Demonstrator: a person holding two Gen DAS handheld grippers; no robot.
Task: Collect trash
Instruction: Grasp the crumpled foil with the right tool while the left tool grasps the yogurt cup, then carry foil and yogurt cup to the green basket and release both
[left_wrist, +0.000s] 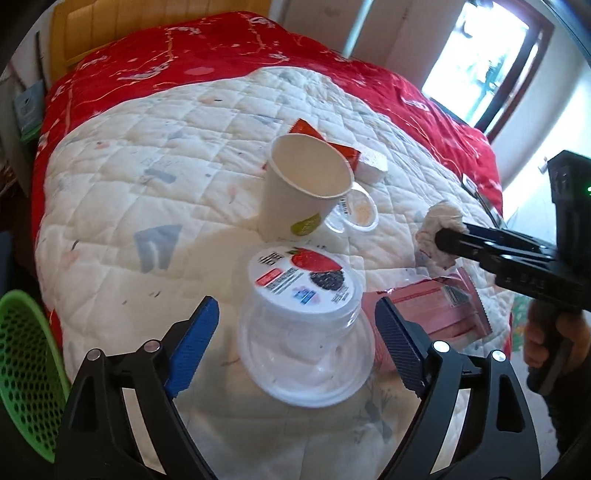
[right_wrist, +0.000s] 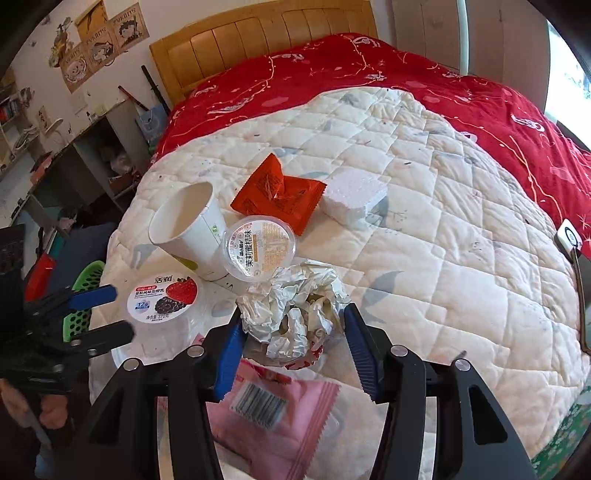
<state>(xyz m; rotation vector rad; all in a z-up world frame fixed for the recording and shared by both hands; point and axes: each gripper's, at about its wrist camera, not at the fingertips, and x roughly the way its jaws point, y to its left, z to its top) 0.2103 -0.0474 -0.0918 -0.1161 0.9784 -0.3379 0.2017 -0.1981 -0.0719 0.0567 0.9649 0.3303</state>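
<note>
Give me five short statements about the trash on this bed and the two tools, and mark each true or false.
1. The right tool grips a crumpled wad of paper. True.
2. The left tool is clamped shut on the yogurt tub. False: its jaws stand open on either side of the tub, clear of it.
3. The paper cup is stuffed with wrappers. False: it looks empty inside.
4. A white foam block lies beside the orange wrapper on the quilt. True.
5. The green basket sits on top of the quilt. False: it is off the edge of the bed, beside the left tool.
</note>
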